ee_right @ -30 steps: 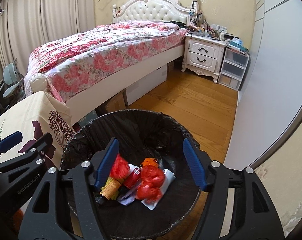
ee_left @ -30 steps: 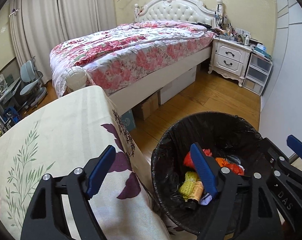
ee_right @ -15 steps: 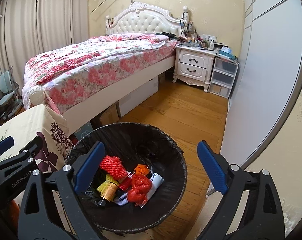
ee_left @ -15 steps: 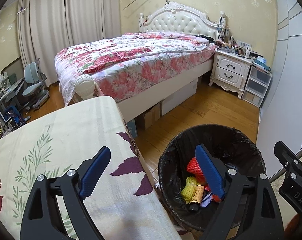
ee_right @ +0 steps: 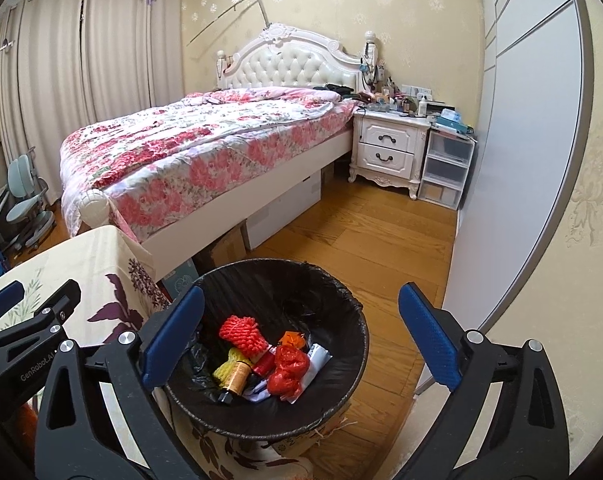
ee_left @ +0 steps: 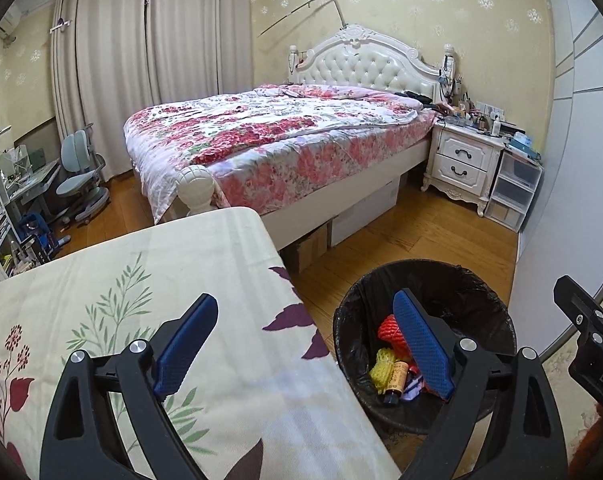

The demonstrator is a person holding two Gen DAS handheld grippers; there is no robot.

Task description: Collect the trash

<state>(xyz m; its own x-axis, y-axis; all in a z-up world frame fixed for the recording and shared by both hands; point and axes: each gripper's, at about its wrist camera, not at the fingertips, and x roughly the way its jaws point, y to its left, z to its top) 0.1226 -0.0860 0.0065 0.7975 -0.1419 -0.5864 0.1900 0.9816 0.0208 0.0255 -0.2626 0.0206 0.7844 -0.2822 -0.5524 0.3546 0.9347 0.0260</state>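
The right wrist view showed both tools, right tool and left tool, just opening wide and empty above the bin; lifting straight clear seemed wisest.

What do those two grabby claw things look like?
Both are alike. The left gripper and the right gripper each have black plastic frames with cut-out holes, round silver bolts, and two fingers covered in bumpy blue pads. White letters are printed on their sides. No cables or sleeves show.
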